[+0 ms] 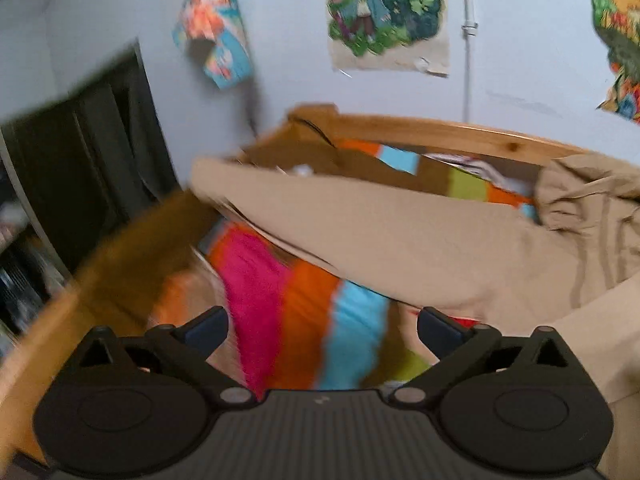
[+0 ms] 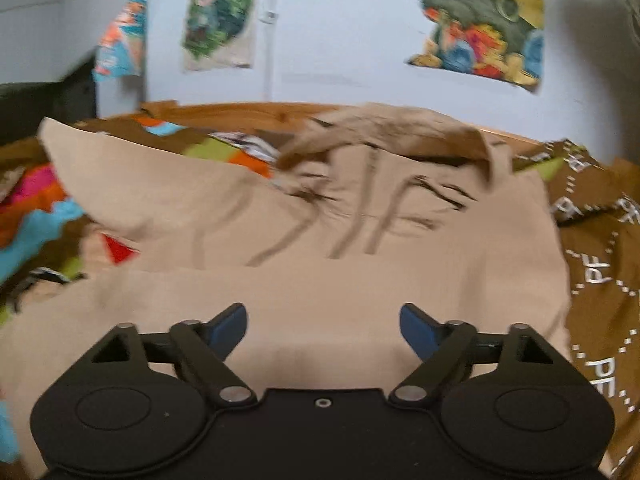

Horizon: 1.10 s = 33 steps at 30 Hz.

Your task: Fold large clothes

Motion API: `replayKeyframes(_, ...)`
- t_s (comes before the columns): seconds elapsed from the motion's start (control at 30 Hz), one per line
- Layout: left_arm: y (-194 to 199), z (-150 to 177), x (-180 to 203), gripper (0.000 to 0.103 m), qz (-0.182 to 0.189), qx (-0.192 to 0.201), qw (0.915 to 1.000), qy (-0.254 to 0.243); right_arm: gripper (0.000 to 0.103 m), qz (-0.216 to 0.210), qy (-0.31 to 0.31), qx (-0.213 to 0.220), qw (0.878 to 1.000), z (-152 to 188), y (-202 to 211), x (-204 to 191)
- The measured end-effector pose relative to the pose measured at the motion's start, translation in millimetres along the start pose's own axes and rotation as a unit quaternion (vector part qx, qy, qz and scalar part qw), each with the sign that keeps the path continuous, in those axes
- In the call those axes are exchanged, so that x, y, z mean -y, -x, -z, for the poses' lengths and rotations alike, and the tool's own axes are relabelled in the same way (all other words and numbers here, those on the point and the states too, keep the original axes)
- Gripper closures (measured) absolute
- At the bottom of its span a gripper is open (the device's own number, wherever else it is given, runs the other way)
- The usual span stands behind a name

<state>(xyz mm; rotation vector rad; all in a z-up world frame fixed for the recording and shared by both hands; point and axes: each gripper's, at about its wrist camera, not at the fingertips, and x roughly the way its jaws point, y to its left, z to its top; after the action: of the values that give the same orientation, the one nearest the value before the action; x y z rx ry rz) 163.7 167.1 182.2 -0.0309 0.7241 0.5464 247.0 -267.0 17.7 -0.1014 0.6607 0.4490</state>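
At the far left of the left wrist view, a dark doorway or wardrobe is standing beyond the wooden bed frame, whose rail is blurring as it runs toward the corner of the room. Inside the frame, a striped blanket in pink, orange, blue and brown is covering the bed and is lying bare in front of the left tool, so there is open room there. The left tool is hanging above those stripes with its jaws spread wide and nothing between them. A beige garment is stretching across the bed from the far left corner toward the right; one long part of it is ending in a straight edge near the headboard rail, and its near edge is passing just past the left tool's right finger. Posters are hanging on the pale wall behind.

In the right wrist view, the beige garment is filling the middle of the bed, with a fold line running crosswise and a rumpled, creased heap toward the headboard. The right tool is hovering over the flat near part, jaws parted and empty; whether it is touching the cloth cannot be told. On the right, the garment's side edge is dropping onto a brown cloth with white lettering.
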Motion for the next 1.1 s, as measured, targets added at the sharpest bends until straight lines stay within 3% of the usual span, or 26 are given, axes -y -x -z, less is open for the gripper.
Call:
replayKeyframes(0.1,-15,-22,-11,0.001,-0.021,0.035,0.9971,-0.065,0.006,0.008,-0.038,0.000,0.999,-13,11,-28)
replayKeyframes(0.2,-47,-46,-13,0.001,-0.029,0.061,0.9853,-0.157,0.001,-0.025,-0.049,0.021,0.998,-19,22,-60)
replayKeyframes(0.27,-75,-62,-14,0.001,-0.056,0.066,0.9755,-0.202,0.001,-0.031,-0.051,0.049,0.997,-13,20,-80)
replayKeyframes(0.37,-114,-82,-20,0.001,-0.074,0.090,0.9694,-0.216,0.001,-0.091,0.008,0.067,0.994,1,10,-97)
replayKeyframes(0.47,-147,-97,-24,0.001,-0.059,0.085,0.9608,-0.257,0.001,-0.089,0.043,0.071,0.993,11,-7,-97)
replayKeyframes(0.6,-187,-110,-20,0.001,-0.009,0.042,0.9528,-0.301,0.001,-0.096,-0.014,0.021,0.995,22,-42,-76)
replayKeyframes(0.67,-207,-112,-13,0.001,0.000,0.007,0.9378,-0.347,0.001,-0.092,-0.023,0.002,0.995,33,-52,-70)
replayKeyframes(0.73,-226,-110,-5,0.001,0.000,-0.032,0.9154,-0.401,0.001,-0.083,-0.024,-0.013,0.996,40,-60,-69)
replayKeyframes(0.83,-245,-113,-4,0.003,-0.005,-0.076,0.9021,-0.425,0.001,-0.078,-0.020,-0.027,0.996,49,-72,-70)
replayKeyframes(0.9,-251,-118,-7,0.012,-0.007,-0.097,0.9060,-0.412,0.001,-0.080,-0.009,-0.034,0.996,53,-75,-73)
replayKeyframes(0.93,-253,-121,-8,0.024,-0.001,-0.110,0.9091,-0.402,0.001,-0.083,-0.008,-0.036,0.996,53,-76,-75)
replayKeyframes(1.03,-252,-122,-10,0.102,0.021,-0.145,0.9118,-0.384,0.001,-0.091,-0.008,-0.033,0.995,53,-73,-74)
replayKeyframes(1.1,-246,-119,-5,0.103,0.029,-0.146,0.9101,-0.387,0.001,-0.093,-0.011,-0.030,0.995,52,-70,-72)
